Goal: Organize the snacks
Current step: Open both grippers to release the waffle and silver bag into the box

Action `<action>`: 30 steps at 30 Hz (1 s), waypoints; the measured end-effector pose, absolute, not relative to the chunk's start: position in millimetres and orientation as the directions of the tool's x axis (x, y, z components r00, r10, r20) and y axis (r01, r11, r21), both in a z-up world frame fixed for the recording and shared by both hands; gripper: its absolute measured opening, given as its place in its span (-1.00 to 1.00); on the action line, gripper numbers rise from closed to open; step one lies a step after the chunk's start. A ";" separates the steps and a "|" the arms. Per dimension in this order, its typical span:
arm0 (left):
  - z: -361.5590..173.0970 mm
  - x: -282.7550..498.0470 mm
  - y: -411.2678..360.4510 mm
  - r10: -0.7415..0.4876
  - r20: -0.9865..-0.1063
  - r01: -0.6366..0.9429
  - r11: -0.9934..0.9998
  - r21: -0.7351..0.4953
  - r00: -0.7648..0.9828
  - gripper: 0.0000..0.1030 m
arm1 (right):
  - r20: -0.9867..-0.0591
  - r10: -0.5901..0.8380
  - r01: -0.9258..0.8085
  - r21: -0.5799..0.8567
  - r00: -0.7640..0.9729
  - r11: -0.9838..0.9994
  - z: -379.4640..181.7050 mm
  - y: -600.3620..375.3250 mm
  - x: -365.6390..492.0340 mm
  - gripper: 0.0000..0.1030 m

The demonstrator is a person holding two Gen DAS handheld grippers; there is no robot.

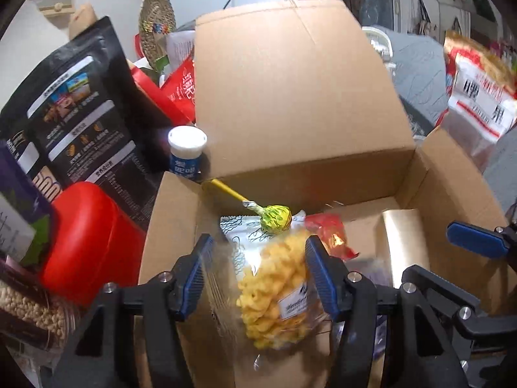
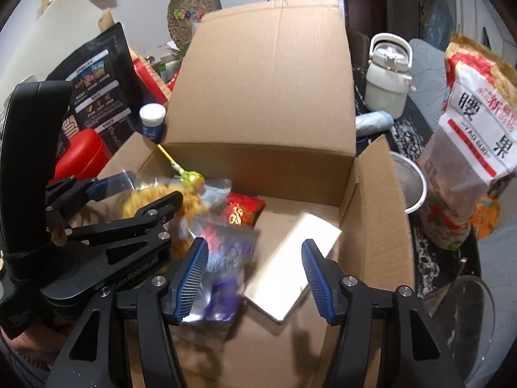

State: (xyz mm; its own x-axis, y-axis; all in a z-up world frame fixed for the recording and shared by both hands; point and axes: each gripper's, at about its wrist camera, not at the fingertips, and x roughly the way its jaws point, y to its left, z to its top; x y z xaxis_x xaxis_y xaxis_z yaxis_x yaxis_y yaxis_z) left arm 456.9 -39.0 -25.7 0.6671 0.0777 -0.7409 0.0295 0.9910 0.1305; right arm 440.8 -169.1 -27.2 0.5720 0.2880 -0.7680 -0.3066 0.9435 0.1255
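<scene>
Cardboard forms the open brown carton (image 1: 323,103) into which the snacks are being gathered; its far flap is stood upright, so the mouth is kept clear for loading from the near side. Above that mouth the left gripper (image 1: 258,271) is held, tilted downward. Its blue ribbed jaws are parted, and the clear plastic bag of yellow puffed snacks (image 1: 278,294) is seen between them. The bag looks blurred and the pads do not appear pressed on it, so it is judged to be let go rather than gripped, though contact on the right pad cannot be ruled out.

The right gripper (image 2: 255,274) is likewise held over the carton with its jaws apart and nothing clamped. A purple and silver foil packet (image 2: 223,268), blurred, lies just by its left pad and is judged released as well.

Already inside the carton are a yellow-green wrapped lollipop on a yellow stick (image 1: 274,218), propped in the far left corner, a small red foil packet (image 1: 332,232) near the middle, and a flat pale card or box (image 2: 290,265) towards the right.

Outside, on the left, a black printed stand-up pouch (image 1: 77,110), a white-capped blue bottle (image 1: 187,152) and a red plastic container (image 1: 93,242) are left standing, and a large red and white bag (image 2: 475,123) on the right.
</scene>
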 end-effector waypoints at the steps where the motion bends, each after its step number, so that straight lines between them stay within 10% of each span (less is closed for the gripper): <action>1: -24.0 454.6 -37.8 0.072 -0.738 0.028 0.992 0.123 0.671 0.13 | -0.762 0.286 -0.303 0.125 0.580 0.945 -24.4 -170.3 438.4 0.20; 30: 73.4 336.9 -20.4 -0.013 -0.607 0.057 0.997 0.054 0.795 0.13 | -0.625 0.288 -0.283 0.110 0.726 0.953 65.4 -172.4 330.6 0.28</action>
State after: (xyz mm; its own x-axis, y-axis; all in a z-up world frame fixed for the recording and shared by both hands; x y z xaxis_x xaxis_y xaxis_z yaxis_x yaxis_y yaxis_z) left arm 336.9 -20.4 73.4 0.7947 -0.0132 -0.6069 0.0575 0.9969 0.0536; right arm 330.6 -172.4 65.4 0.7258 0.2879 -0.6248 -0.2832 0.9527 0.1099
